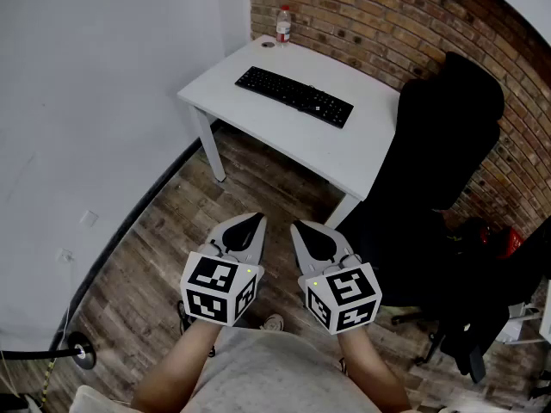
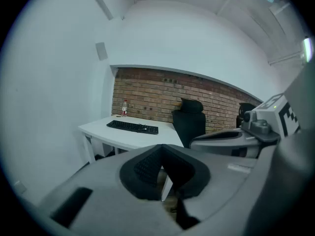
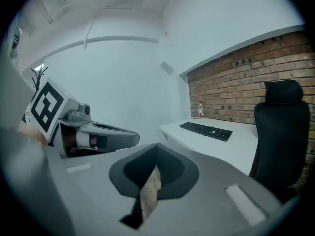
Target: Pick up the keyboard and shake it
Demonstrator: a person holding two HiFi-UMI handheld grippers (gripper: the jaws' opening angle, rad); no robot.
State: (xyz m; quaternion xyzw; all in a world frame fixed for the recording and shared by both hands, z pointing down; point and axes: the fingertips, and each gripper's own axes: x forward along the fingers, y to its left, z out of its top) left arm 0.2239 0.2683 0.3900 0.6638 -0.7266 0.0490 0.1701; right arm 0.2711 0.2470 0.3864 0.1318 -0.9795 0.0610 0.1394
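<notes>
A flat black plastic keyboard lies on the far white rectangular table. The left gripper and right gripper are near, jaws together, empty. Best to approach, open both and grasp opposite ends.

Ahead of me, the keyboard lies on the desk; water bottle behind it at the corner; office chair right of the desk.
</notes>
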